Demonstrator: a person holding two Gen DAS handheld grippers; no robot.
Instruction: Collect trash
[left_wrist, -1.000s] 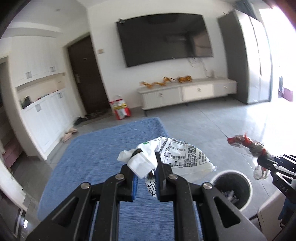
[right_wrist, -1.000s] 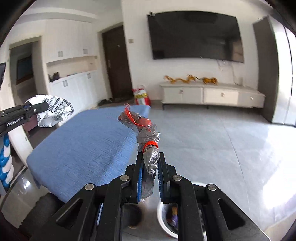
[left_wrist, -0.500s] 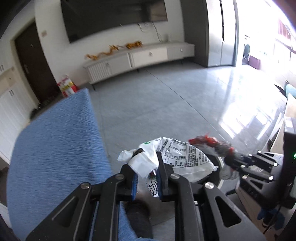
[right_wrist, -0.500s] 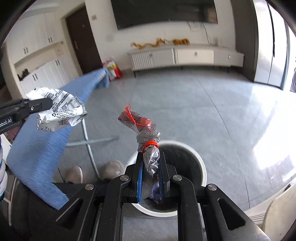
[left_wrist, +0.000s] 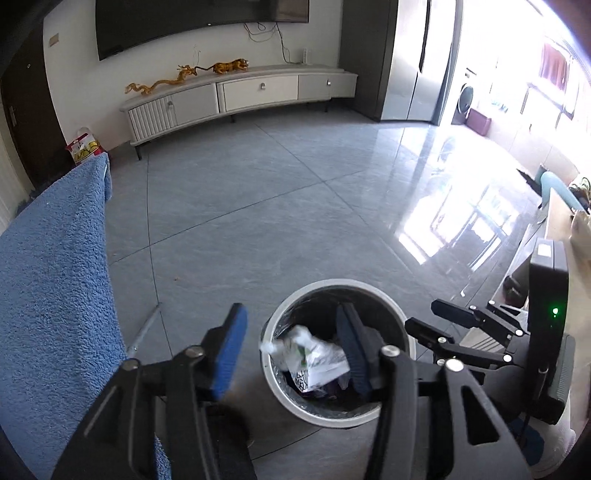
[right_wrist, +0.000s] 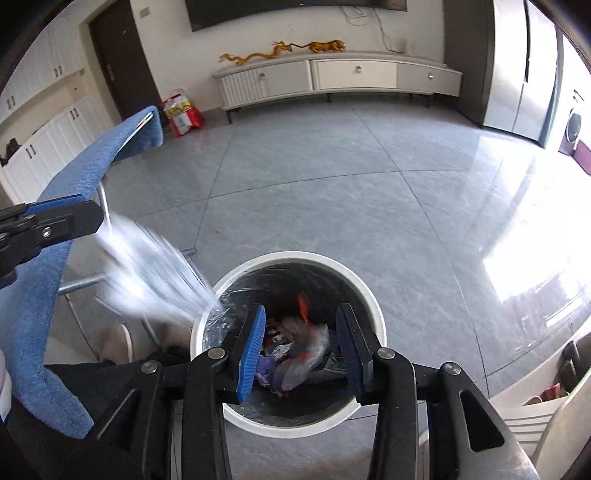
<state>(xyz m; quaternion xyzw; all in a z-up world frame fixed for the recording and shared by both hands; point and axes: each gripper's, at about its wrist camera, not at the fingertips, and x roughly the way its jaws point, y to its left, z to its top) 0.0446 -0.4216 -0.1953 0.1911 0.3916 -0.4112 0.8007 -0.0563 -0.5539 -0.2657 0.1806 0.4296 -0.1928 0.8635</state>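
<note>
Basically both grippers are over the white trash bin (left_wrist: 338, 415) and both are letting go. Left gripper (left_wrist: 291, 354): jaws opening, nothing between the pads; the white printed wrapper (left_wrist: 314, 360) is loose and falling at the bin mouth, a motion-blurred streak in the right wrist view (right_wrist: 147, 269). Right gripper (right_wrist: 301, 347): jaws opening, also empty; the clear plastic bag with red ties (right_wrist: 304, 347) lies on the heap inside the bin.

Handling, as a judgement: both pieces look very light, soft and crumpled, with slick film surfaces. They won't break but will flutter and could catch the rim. Any further pickup is best taken on a bunched fold or knot, not a flat face. The blue towel-covered table (left_wrist: 48, 295) sits just beside the bin.
</note>
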